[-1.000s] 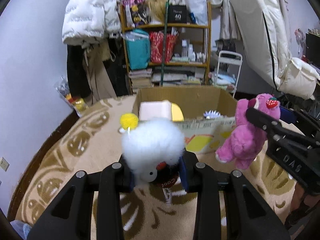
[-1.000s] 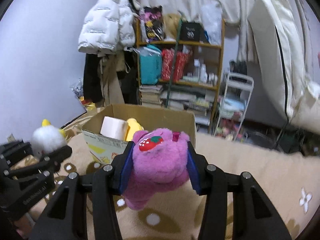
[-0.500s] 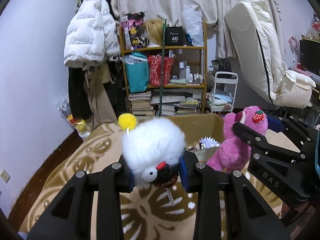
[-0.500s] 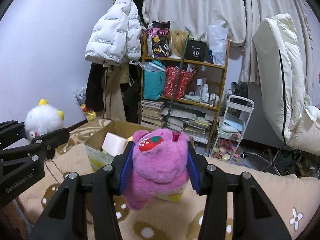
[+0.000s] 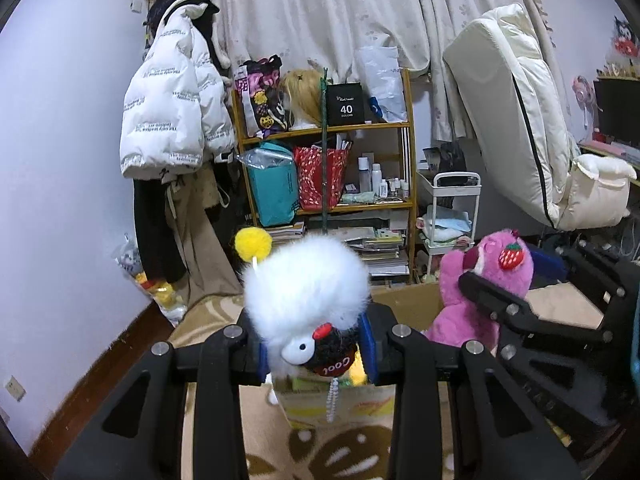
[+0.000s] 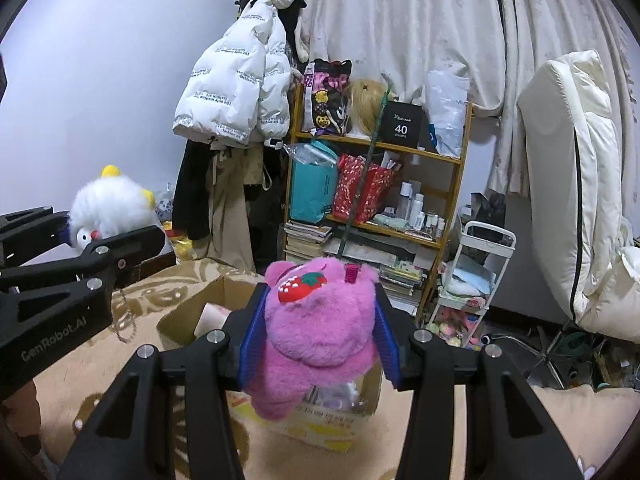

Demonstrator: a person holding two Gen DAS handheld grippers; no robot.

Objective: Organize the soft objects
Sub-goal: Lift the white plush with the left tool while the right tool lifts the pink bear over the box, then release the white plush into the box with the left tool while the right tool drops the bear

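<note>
Above the cardboard box (image 6: 192,316), at about six o'clock in each wrist view, we have the left gripper (image 5: 314,340) squeezed nearly shut on the white fluffy toy (image 5: 306,284) and the right gripper (image 6: 318,340) clamped partway on the pink plush bear (image 6: 320,320). Both toys hang in the air, so a loose pinch on compressible fur, or the white toy's dangling bead chain catching the rim, could drop one outside. Inside the box we make out a pale block; the rest is hidden.
</note>
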